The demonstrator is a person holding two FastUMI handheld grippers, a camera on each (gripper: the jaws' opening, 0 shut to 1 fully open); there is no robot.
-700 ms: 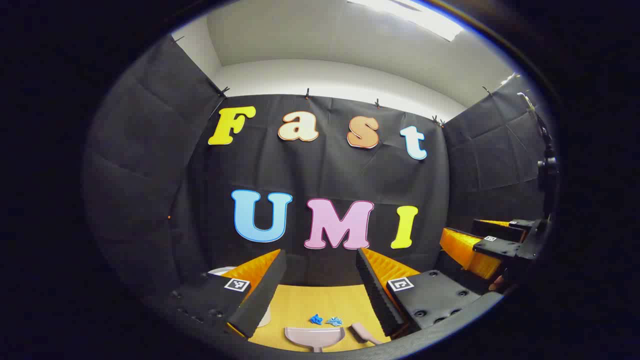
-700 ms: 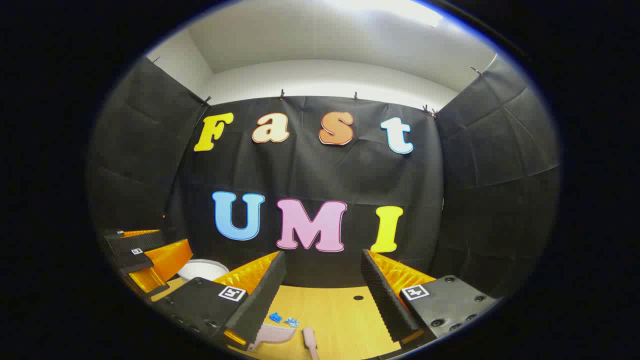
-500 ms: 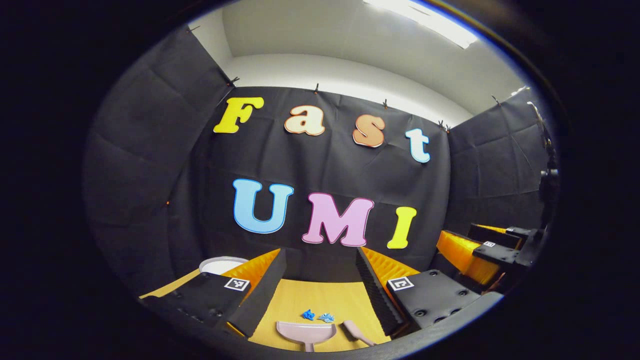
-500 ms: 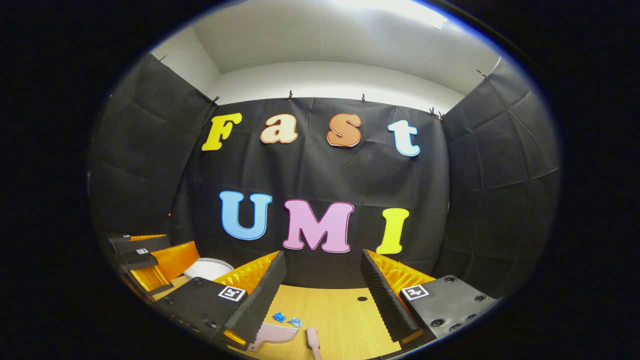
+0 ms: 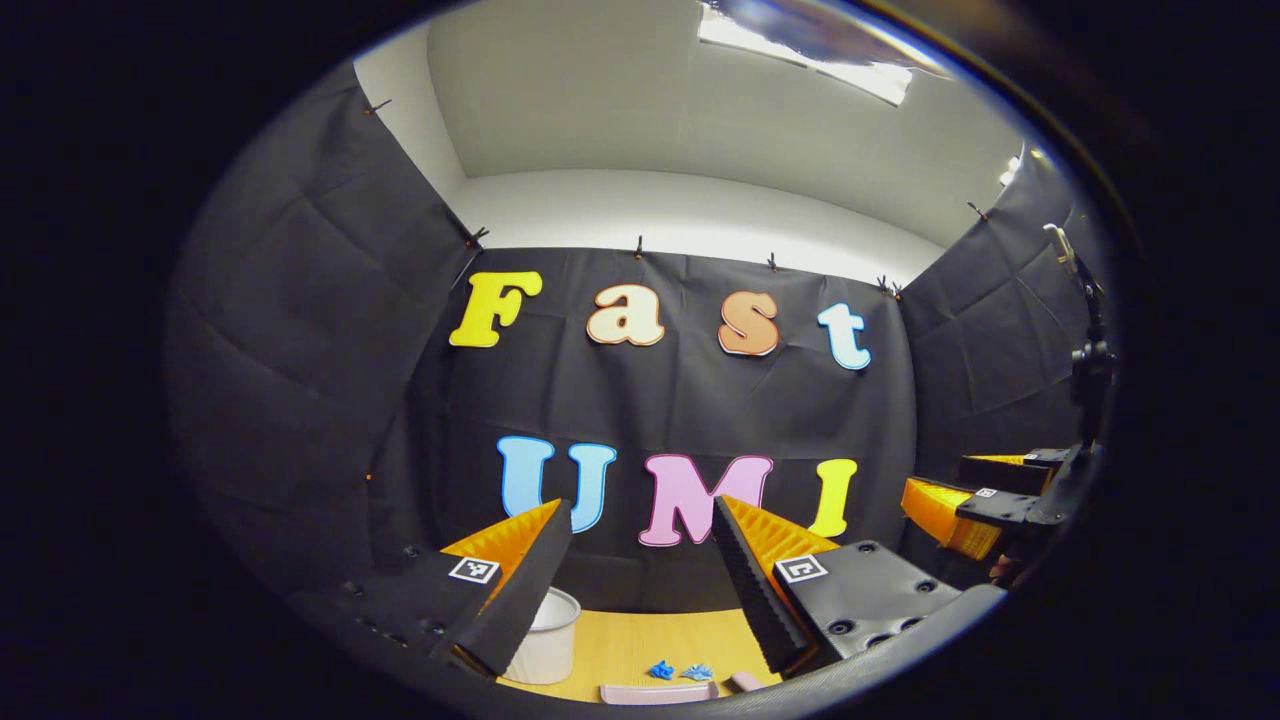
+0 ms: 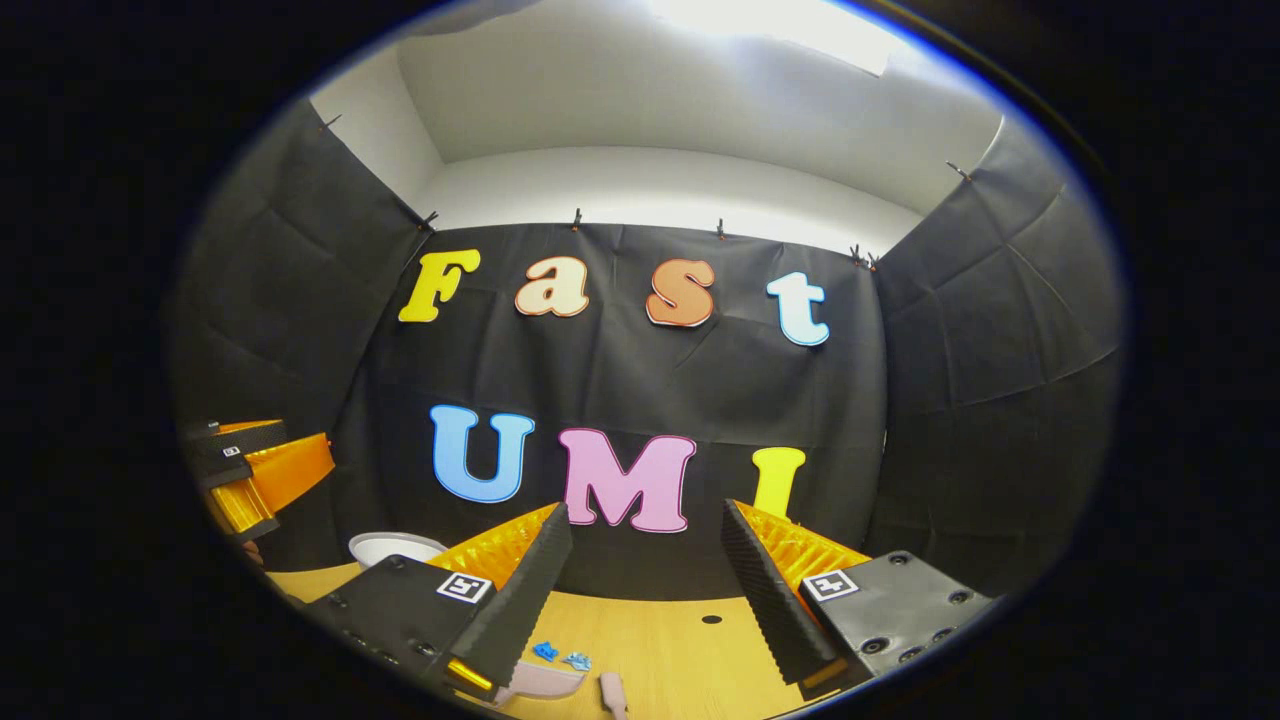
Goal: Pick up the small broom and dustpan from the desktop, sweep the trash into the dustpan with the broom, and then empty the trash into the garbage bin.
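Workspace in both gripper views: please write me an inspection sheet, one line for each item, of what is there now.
Surface: wooden desktop, a small dark hole near its back edge.
Job's things: pink dustpan and pink broom lie flat side by side; two blue trash scraps lie just behind the dustpan; white garbage bin stands upright to their left.
Clutter: nothing seen.
Grippers: left gripper open, empty, above the desktop; right gripper open, empty, above the desktop.
Cables: nothing seen.
Surroundings: black cloth wall, white ceiling with a light panel, a dark stand at the right of the left gripper view.
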